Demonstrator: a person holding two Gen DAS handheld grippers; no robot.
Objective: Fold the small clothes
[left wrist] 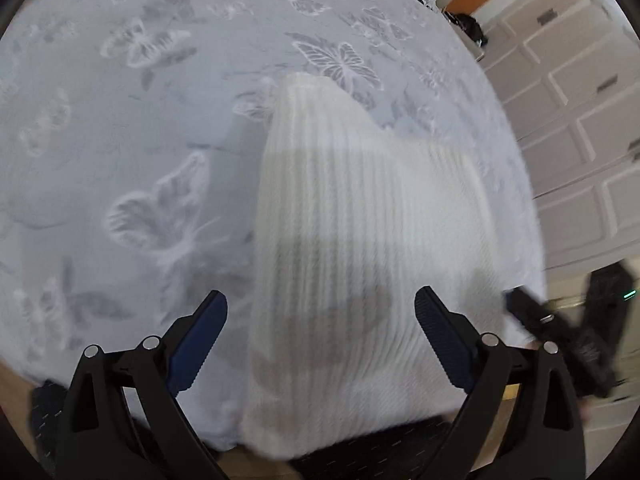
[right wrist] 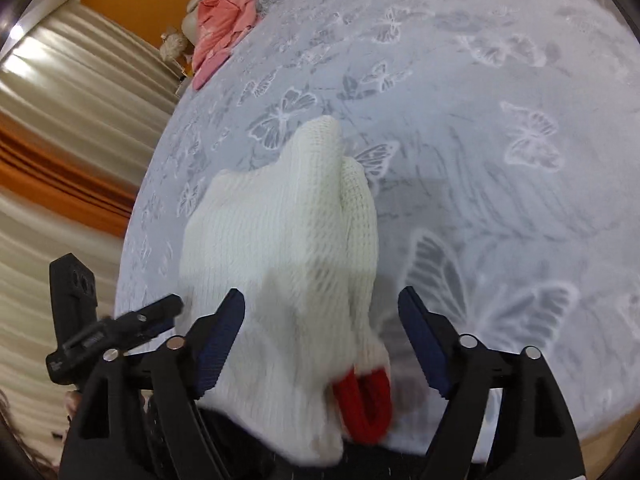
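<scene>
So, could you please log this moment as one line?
white knit garment on bedspread | left claw open | right claw open | red cuff visible

Sweater (right wrist: pixel 280 240): white ribbed knit, red cuff (right wrist: pixel 366 408). Bedspread (right wrist: pixel 500 160): pale grey, white butterfly pattern. Garment (right wrist: pixel 224 24) at bed's far corner: pink. Tool pads (left wrist: pixel 200 344): dark blue.

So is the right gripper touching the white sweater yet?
Cannot tell. In the right wrist view the right gripper is open with the white sweater between its fingers, but blur hides whether the left finger touches the knit.
</scene>
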